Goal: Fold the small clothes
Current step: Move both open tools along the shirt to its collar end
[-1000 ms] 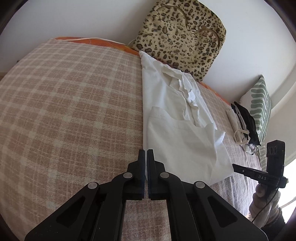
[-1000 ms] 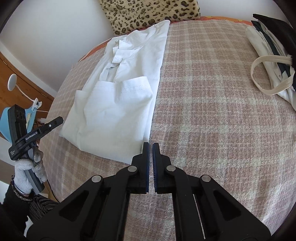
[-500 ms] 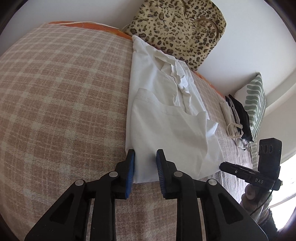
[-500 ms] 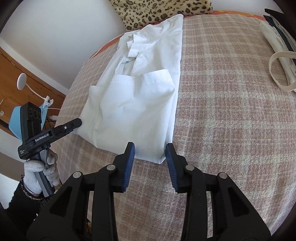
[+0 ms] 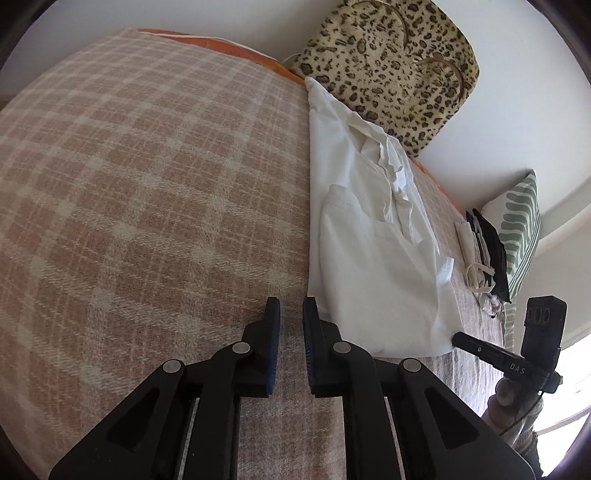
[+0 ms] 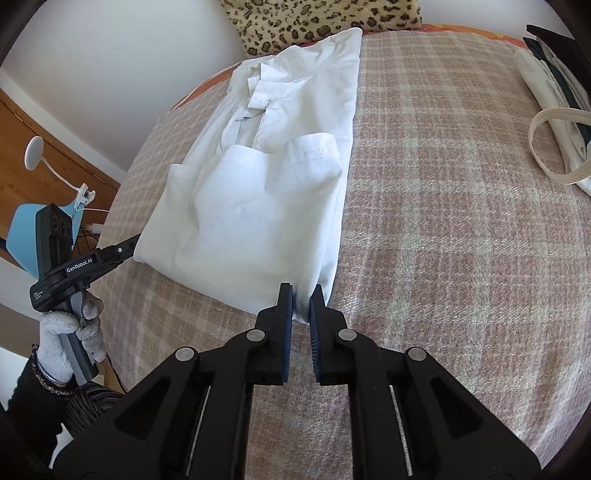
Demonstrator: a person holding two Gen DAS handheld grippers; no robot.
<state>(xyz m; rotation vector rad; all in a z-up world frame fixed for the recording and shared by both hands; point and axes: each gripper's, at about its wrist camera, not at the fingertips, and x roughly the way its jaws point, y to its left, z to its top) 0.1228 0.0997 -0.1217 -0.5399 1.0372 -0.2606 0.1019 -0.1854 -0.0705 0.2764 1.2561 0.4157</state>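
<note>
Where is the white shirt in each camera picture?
Left wrist view: the white shirt lies right of centre, just beyond the left gripper.
Right wrist view: the shirt lies centre-left, its near corner between the right gripper fingers.
Shared landmark: leopard-print cushion behind it.

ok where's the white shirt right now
The white shirt lies half-folded on the plaid blanket, collar toward the leopard-print bag; the right gripper is closing on its near corner.

White walls (image 5: 258, 26), plaid-covered bed (image 5: 147, 184) — wooden door (image 6: 22, 155), bright window (image 5: 569, 406)

Matt white cotton shirt (image 6: 258, 206), woven blanket (image 6: 443, 221)
</note>
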